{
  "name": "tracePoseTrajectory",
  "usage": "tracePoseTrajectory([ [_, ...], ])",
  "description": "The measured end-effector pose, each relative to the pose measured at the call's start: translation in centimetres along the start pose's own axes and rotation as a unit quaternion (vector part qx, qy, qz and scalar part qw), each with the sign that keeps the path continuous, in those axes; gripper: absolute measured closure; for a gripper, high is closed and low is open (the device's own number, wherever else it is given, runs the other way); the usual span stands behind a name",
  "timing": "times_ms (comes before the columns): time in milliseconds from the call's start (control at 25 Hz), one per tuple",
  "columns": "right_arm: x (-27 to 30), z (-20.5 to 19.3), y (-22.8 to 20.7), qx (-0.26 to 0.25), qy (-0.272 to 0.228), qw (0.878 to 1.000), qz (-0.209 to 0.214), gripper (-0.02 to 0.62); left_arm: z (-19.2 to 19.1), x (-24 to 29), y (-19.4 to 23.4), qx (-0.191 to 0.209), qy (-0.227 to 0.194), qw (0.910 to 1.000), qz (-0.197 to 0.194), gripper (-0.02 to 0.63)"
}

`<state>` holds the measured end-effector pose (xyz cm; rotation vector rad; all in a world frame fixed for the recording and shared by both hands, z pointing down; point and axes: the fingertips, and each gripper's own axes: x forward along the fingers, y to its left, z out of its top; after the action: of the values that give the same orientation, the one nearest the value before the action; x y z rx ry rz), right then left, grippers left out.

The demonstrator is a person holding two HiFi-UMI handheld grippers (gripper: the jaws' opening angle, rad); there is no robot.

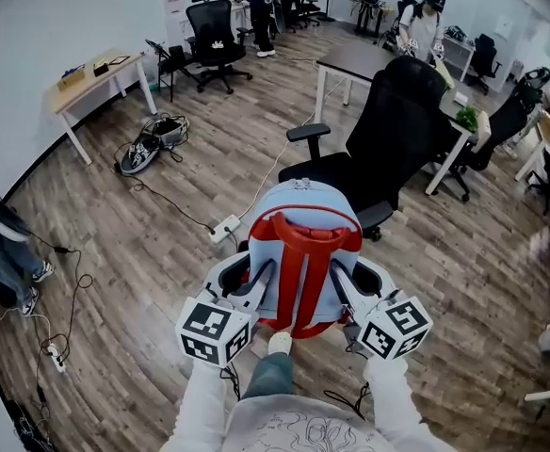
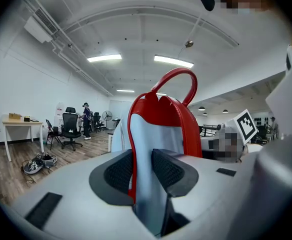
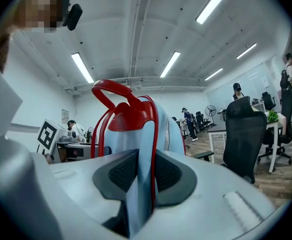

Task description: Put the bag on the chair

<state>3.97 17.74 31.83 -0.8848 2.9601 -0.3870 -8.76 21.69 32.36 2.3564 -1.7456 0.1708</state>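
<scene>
A light-blue bag (image 1: pixel 303 222) with red straps and a red top handle hangs in the air in front of me, held from both sides. My left gripper (image 1: pixel 256 276) is shut on the bag's left shoulder strap (image 2: pixel 151 149); its pads (image 2: pixel 120 173) press on the red-edged strap. My right gripper (image 1: pixel 343 285) is shut on the right strap (image 3: pixel 142 149) in the same way. The black office chair (image 1: pixel 393 125) stands just beyond the bag, its seat (image 1: pixel 336 170) facing me. In the right gripper view the chair (image 3: pixel 243 134) is at the right.
A grey desk (image 1: pixel 350 59) stands behind the chair. A power strip (image 1: pixel 223 229) and cables lie on the wooden floor at the left, with shoes (image 1: pixel 153 141) further off. A wooden table (image 1: pixel 96 73) lines the left wall. More chairs and people are at the back.
</scene>
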Motion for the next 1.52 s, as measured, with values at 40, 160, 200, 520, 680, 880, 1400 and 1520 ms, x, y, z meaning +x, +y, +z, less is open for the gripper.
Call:
tracePoseTrajectory([
  [40, 1.1, 0.4, -0.8, 0.0, -0.001, 1.0, -0.003, 0.508, 0.5, 1.1, 0.8, 0.001, 0.0, 1.0, -0.004, 0.482],
  [160, 4.4, 1.6, -3.1, -0.001, -0.004, 1.0, -0.013, 0.506, 2.0, 4.5, 3.3, 0.004, -0.001, 0.9999, -0.016, 0.482],
  [200, 5.5, 1.9, -3.9, -0.002, -0.004, 1.0, -0.016, 0.506, 2.4, 5.6, 4.2, 0.004, -0.001, 0.9998, -0.019, 0.482],
  [520, 12.2, 3.5, -9.2, -0.008, -0.008, 0.999, -0.037, 0.506, 4.4, 13.0, 9.4, 0.001, 0.0, 0.9987, -0.05, 0.485],
  [680, 14.3, 3.9, -11.3, -0.007, 0.0, 0.999, -0.045, 0.506, 5.0, 16.0, 10.9, 0.0, 0.011, 0.998, -0.062, 0.485],
  [880, 16.0, 3.4, -14.1, 0.001, 0.013, 0.999, -0.053, 0.505, 4.6, 19.2, 12.0, -0.004, 0.025, 0.997, -0.072, 0.485],
  [1400, 23.0, 3.7, -25.8, 0.021, 0.023, 0.999, -0.043, 0.503, 5.2, 32.2, 15.5, 0.0, 0.046, 0.9967, -0.066, 0.485],
  [1520, 24.7, 4.5, -29.6, 0.022, 0.025, 0.999, -0.042, 0.503, 5.9, 36.3, 16.0, 0.001, 0.046, 0.997, -0.062, 0.485],
])
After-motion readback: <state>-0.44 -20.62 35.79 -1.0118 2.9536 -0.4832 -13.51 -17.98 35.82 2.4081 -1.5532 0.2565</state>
